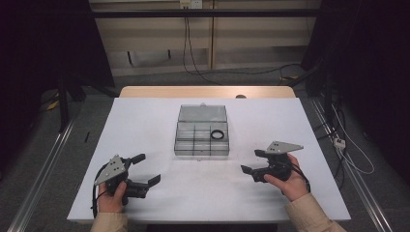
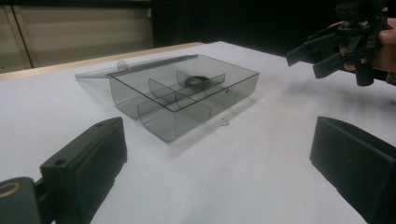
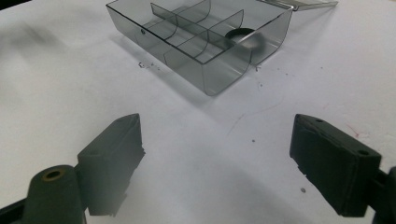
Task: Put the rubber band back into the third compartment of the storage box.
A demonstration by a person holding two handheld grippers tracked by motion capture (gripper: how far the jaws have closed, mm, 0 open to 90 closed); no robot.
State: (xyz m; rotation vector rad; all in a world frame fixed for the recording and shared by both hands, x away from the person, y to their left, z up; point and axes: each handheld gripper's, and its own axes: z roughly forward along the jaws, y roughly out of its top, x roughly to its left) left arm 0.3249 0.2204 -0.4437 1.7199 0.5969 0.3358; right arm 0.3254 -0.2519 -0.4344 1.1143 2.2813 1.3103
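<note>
While both pairs of black two-jaw tongs rest low over the white table top (image 1: 159, 111), neither has hold of anything. On the person's left, the left gripper (image 1: 145, 169) has its jaws spread wide, with only bare white surface between them in the left gripper view. Across the table, the right gripper (image 1: 253, 161) is likewise spread wide and empty, its jaws pointing inward toward the middle, the right hand (image 1: 289, 182) wrapped around its body and a grey three-cornered plate on top. Between the two, a little farther from the person, stands the clear smoky plastic organizer box (image 1: 201, 137), divided into small compartments, its hinged clear lid (image 1: 202, 113) folded open and lying flat on the far side. One black ring (image 1: 218, 135) lies in a compartment on the box's right side, in the middle row as seen from above. Both grippers sit well apart from the box. Beyond the white top, a light wooden table edge (image 1: 208, 91) shows.
</note>
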